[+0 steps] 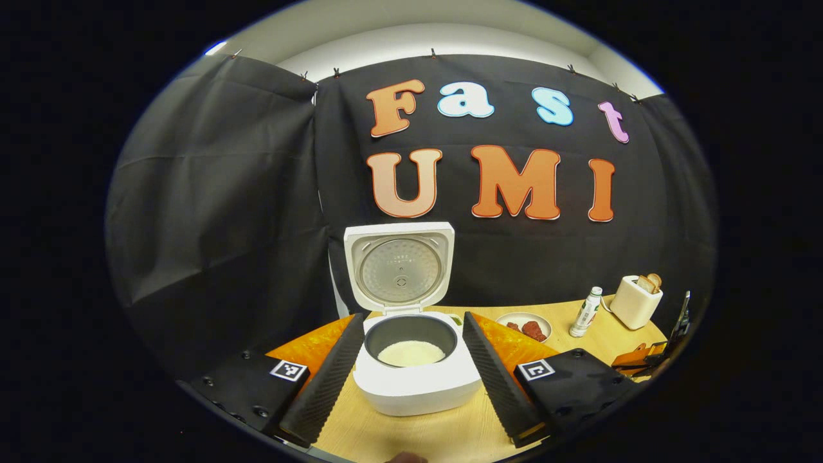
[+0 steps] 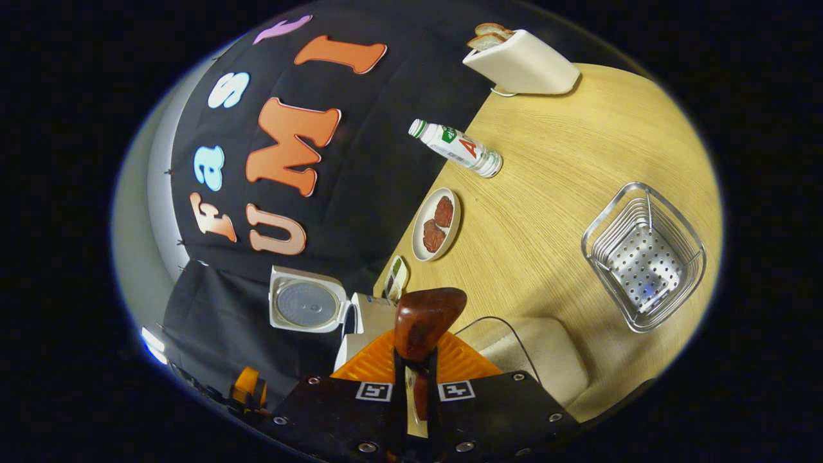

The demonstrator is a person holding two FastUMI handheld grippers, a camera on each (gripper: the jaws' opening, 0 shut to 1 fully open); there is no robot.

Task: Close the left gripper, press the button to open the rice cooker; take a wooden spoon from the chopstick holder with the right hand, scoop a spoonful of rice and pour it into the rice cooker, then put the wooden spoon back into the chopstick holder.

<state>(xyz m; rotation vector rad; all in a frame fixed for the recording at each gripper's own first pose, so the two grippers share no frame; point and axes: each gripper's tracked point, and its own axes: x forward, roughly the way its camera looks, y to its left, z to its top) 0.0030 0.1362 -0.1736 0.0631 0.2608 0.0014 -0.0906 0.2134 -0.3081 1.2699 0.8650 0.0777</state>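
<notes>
Holding a wooden spoon [image 2: 425,321], right hand-held gripper [image 2: 415,379] clenched on the handle, both fingers pressed on it, spoon head sticking out past the fingertips. Seen past the spoon in the right gripper view: rice cooker [image 2: 360,321] with lid [image 2: 305,307] flipped up, small plate of red meat [image 2: 437,224] near it on the bench [image 2: 559,212], white bottle [image 2: 458,148] standing farther along, toaster [image 2: 521,64] with bread slices poking out at the far end, and a metal wire basket [image 2: 643,257] with a holed bottom, well apart from the cooker. Left hand-held gripper [image 1: 411,376] released, fingers spread wide, one on each side of the rice cooker [image 1: 415,379] and not touching it. Cooker lid [image 1: 400,267] standing straight up at the back, dark inner pot [image 1: 411,334] with a flat pile of white rice [image 1: 411,354] at the bottom. Off to the right in the left gripper view: plate of meat [image 1: 524,325], bottle [image 1: 586,312] and toaster [image 1: 635,299], all on the bench [image 1: 450,431].
</notes>
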